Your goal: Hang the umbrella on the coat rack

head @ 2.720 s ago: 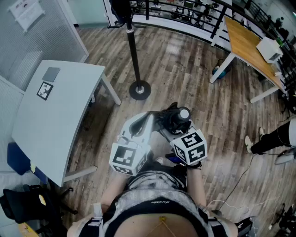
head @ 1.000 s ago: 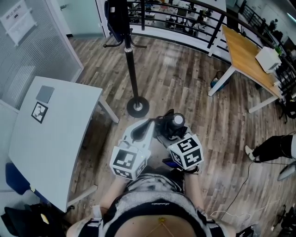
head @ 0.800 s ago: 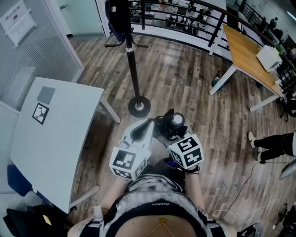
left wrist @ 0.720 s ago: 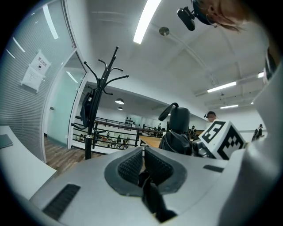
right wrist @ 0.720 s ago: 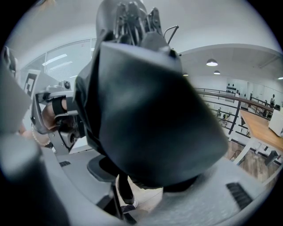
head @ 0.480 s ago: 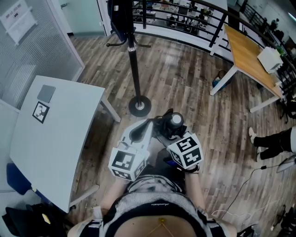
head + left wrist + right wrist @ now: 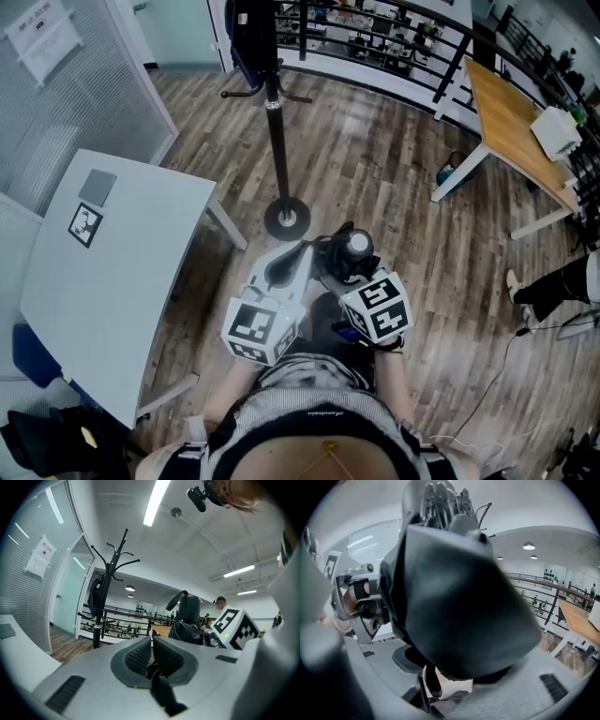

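The plank floor (image 7: pixel 375 187) carries the coat rack (image 7: pixel 286 219), which stands on its round base at 12 o'clock. At 9 o'clock stands a white table (image 7: pixel 122 281) — a marker card (image 7: pixel 85 223) and a grey pad (image 7: pixel 97 187) lie on it. At 2 o'clock, a wooden table (image 7: pixel 506 112) bears a white box (image 7: pixel 556 131).

White table (image 7: pixel 122 272) at left, wooden desk (image 7: pixel 511 127) at right, black railing (image 7: pixel 451 75) beyond, plank floor (image 7: pixel 375 159)

umbrella (image 7: pixel 454 588): blurred, close, apparently masks jaw tips | coat rack (image 7: pixel 274 103): top cut off
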Demonstrator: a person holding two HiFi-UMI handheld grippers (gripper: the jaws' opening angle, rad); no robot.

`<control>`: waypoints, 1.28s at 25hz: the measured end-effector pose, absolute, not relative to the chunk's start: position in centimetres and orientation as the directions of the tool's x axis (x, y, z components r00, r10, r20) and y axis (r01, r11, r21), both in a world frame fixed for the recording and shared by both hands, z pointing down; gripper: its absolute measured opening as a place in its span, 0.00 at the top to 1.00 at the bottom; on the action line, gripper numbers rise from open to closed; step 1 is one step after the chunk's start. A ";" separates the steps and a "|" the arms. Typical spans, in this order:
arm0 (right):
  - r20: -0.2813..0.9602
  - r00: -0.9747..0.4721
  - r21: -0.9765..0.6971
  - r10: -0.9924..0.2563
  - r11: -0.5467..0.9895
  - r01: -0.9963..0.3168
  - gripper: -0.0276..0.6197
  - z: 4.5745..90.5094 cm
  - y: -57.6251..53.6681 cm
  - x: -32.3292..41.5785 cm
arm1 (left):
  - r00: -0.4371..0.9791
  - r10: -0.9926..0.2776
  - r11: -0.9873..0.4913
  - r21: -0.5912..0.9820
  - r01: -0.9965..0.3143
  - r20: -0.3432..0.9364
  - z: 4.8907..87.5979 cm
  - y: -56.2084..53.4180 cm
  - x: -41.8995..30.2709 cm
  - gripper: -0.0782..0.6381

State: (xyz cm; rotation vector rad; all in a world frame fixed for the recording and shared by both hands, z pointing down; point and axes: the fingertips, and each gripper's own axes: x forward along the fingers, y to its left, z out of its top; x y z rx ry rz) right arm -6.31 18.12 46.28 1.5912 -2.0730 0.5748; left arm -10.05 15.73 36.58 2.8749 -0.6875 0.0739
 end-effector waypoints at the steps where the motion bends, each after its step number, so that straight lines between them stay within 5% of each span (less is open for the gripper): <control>1: 0.590 -0.225 -0.048 -0.775 0.244 -0.968 0.56 46.2 17.8 -6.1 | 0.891 -0.444 -0.876 0.166 -0.453 0.090 36.6 15.5 -9.8 0.87; 32: 0.622 -0.276 -0.065 -0.732 0.303 -0.951 0.56 47.1 9.4 -1.0 | 0.866 -0.484 -0.848 0.181 -0.499 0.121 37.1 7.1 -4.3 0.87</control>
